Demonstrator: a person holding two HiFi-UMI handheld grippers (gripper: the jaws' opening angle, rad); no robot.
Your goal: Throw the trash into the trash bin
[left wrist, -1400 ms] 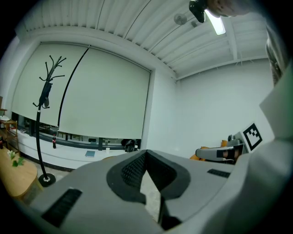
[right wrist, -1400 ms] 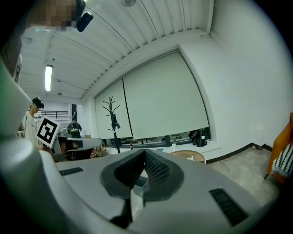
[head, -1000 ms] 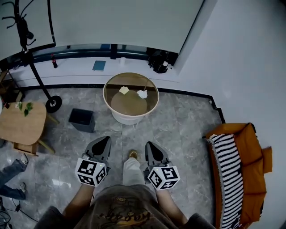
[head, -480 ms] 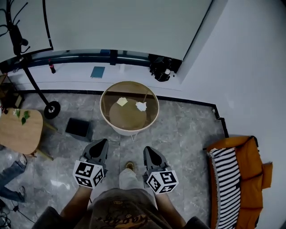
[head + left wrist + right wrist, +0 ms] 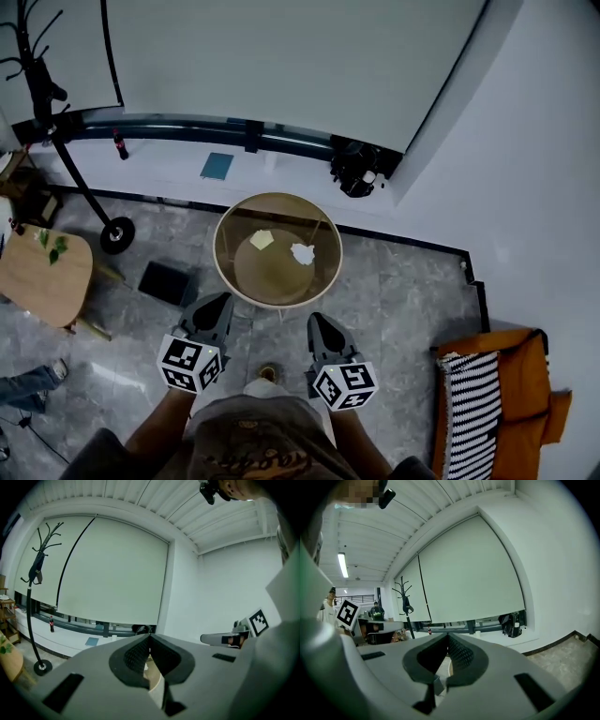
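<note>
Two tongs (image 5: 222, 299) (image 5: 316, 320) shut, table rim (image 5: 281, 305) just ahead

Grey tiled floor (image 5: 394, 300), white roller blind (image 5: 272, 66), coat stand (image 5: 116, 234), orange sofa (image 5: 527, 389)

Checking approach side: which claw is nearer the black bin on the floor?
Left. The left claw is just right of the black bin in the head view; the right claw is farther right.

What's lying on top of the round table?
Two scraps lie there: a yellowish paper and a crumpled white paper, apart, on the round table. Nothing covers them; anything beneath them is hidden.
</note>
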